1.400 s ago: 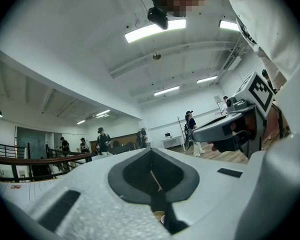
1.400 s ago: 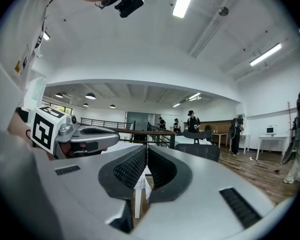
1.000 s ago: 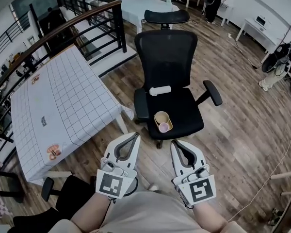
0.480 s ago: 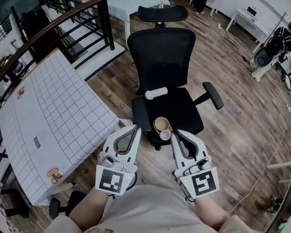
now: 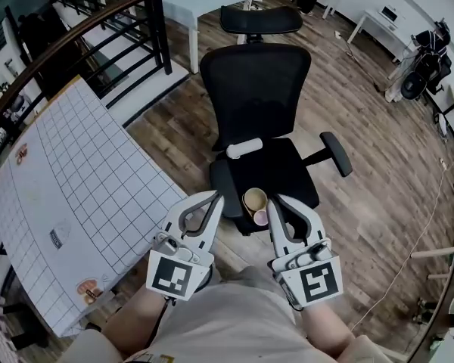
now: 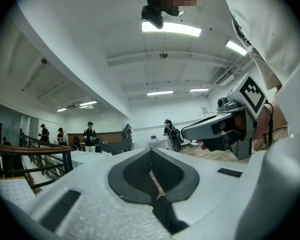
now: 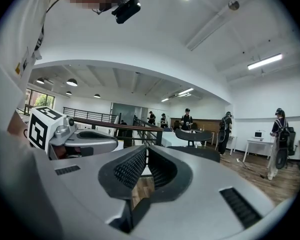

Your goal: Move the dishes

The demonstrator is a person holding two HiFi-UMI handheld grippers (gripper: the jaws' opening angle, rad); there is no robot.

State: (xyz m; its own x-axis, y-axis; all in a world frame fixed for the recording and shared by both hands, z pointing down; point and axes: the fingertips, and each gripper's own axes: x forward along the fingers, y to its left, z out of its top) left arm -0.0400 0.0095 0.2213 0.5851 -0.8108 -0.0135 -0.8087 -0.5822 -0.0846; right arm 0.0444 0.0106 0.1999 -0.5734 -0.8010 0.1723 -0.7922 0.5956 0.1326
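Cups (image 5: 256,203) near right hand-held gripper (image 5: 281,201)

We find no words or numbers that can be read. The left gripper (image 5: 211,197) and the right gripper (image 5: 281,201) each carry a cube, the left cube (image 5: 171,275) and the right cube (image 5: 312,283), whose faces show black-and-white square patterns, not lettering. On the gridded tablecloth (image 5: 98,187) at the left, a small dark label (image 5: 58,237) toward its near edge is too small to read.
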